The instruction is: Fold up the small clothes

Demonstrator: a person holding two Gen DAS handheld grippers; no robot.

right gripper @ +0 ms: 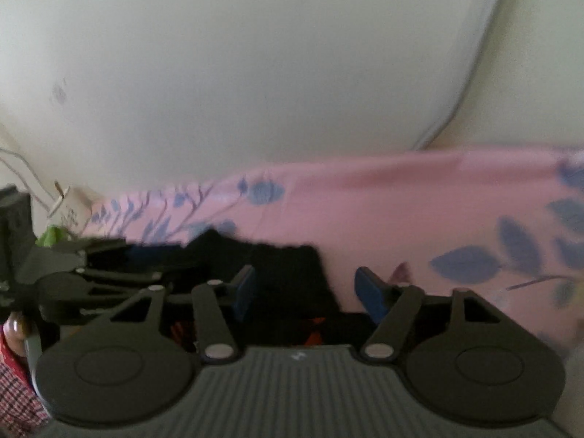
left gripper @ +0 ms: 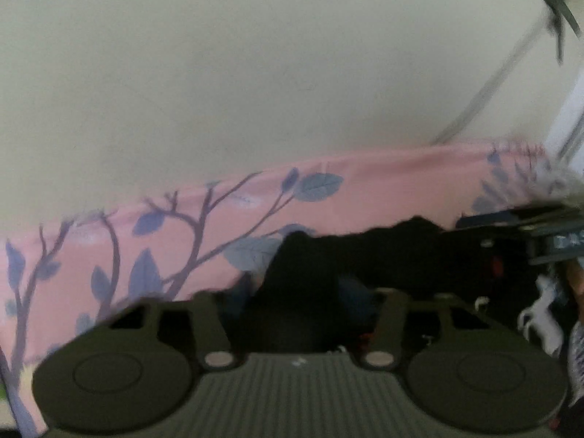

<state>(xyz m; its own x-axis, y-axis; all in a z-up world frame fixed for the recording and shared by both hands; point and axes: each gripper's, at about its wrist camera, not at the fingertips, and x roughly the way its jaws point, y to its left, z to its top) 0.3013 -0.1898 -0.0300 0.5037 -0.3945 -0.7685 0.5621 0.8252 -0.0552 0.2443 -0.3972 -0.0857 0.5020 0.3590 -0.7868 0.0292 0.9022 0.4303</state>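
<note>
On the pink leaf-print sheet (left gripper: 365, 186), black garment (right gripper: 284, 270) between parted right tongs (right gripper: 306, 292), left tongs' (left gripper: 299, 292) grip unclear.

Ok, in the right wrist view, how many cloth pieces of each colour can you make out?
Pink leaf-print sheet: 1
Black garment: 1
Red checked cloth: 1
Total: 3 (the orange scrap under the black one is too unclear to count)
</note>
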